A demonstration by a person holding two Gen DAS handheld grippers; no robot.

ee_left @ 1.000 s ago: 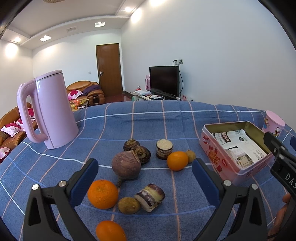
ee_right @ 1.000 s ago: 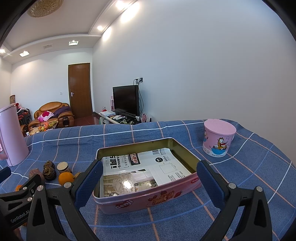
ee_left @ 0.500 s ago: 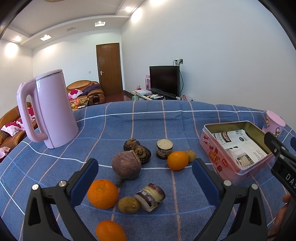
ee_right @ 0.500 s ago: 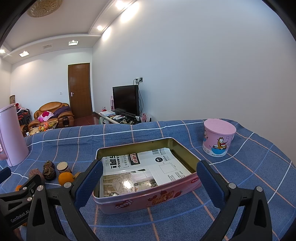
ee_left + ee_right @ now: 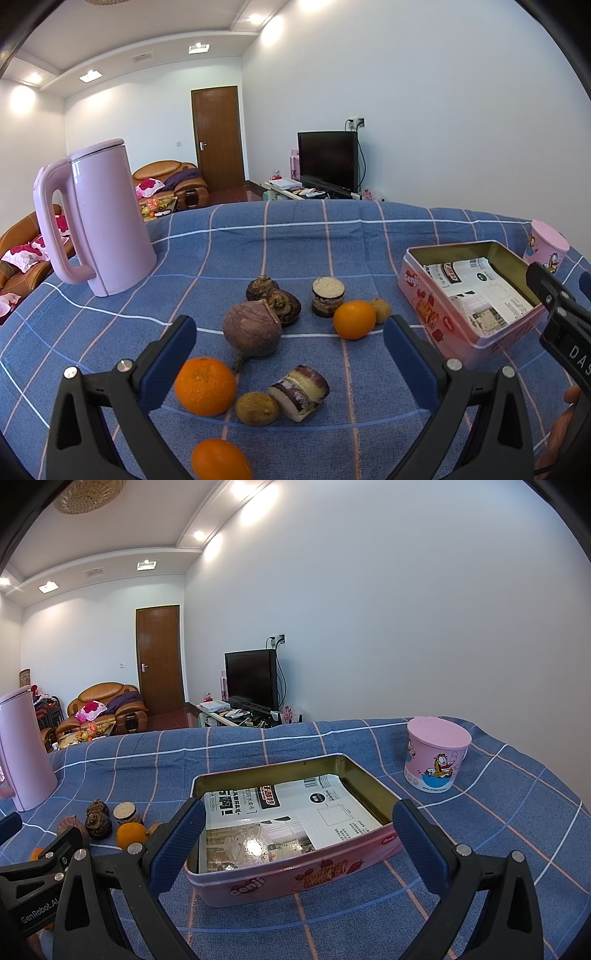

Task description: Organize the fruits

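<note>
Fruits: oranges (image 5: 205,386), brown pieces, loose on bench (image 5: 258,236), near-left of tin (image 5: 295,877). Tin: open, paper-lined, likely the destination. Left claw (image 5: 290,360): apart, empty, poised over fruits for first pick. Right claw (image 5: 299,843): apart, empty, fronting tin.

A home living room: leather sofas (image 5: 164,177), television (image 5: 328,159) (on a low stand), wooden door (image 5: 218,136).

Fruits (image 5: 280,332) clustered on tablecloth (image 5: 332,240), kettle (image 5: 99,218) behind-left, tin (image 5: 469,295) right, cup (image 5: 436,757) seemingly beyond tin.
</note>
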